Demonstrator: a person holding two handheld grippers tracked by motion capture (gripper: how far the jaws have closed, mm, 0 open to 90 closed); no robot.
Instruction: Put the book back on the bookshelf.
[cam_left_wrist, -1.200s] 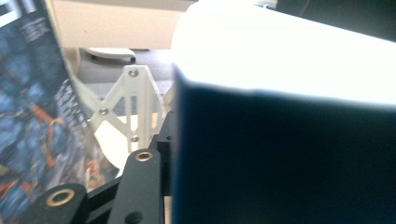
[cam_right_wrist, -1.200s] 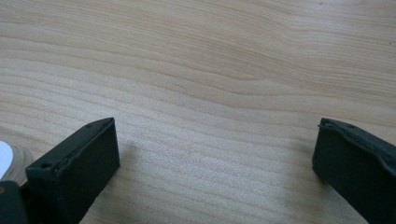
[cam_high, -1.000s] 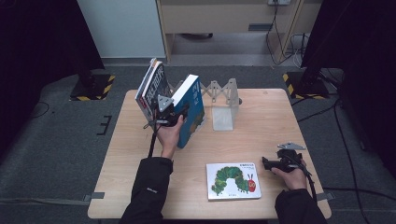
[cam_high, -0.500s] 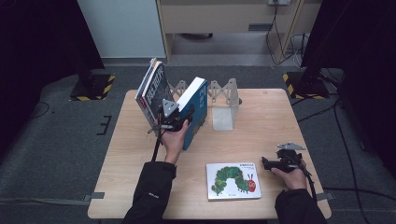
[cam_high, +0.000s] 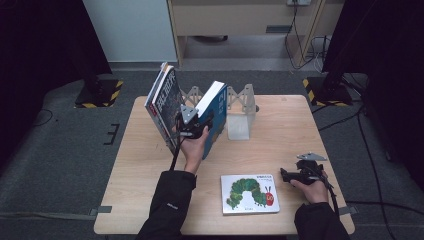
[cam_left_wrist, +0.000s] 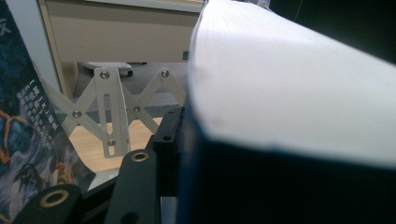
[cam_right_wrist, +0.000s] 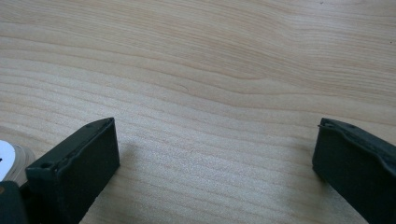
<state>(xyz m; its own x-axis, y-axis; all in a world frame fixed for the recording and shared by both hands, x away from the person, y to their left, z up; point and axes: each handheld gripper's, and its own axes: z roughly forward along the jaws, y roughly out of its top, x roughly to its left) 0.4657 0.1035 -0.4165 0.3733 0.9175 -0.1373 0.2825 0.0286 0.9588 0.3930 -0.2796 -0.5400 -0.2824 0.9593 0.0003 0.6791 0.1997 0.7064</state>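
Note:
A thick blue book (cam_high: 216, 107) with white page edges (cam_left_wrist: 289, 93) stands tilted near the middle of the table, by the white accordion rack (cam_high: 240, 100). My left gripper (cam_high: 200, 125) is shut on its lower part; one black finger (cam_left_wrist: 137, 182) lies against the dark cover. Two dark illustrated books (cam_high: 165, 102) lean at the rack's left end, close beside the blue one. A caterpillar picture book (cam_high: 249, 192) lies flat at the front. To its right my right gripper (cam_high: 287, 175) rests low over the wood, open, with bare table between its fingers (cam_right_wrist: 74, 168).
The wooden table (cam_high: 280, 130) has bare wood on its right half and front left. The rack's zigzag arms (cam_left_wrist: 112, 112) stretch across the back of the table. A pale cabinet and cables stand on the floor behind the table.
The blue book and my left gripper have shifted slightly right, toward the rack, and the book stands a little more upright. The right gripper has not moved.

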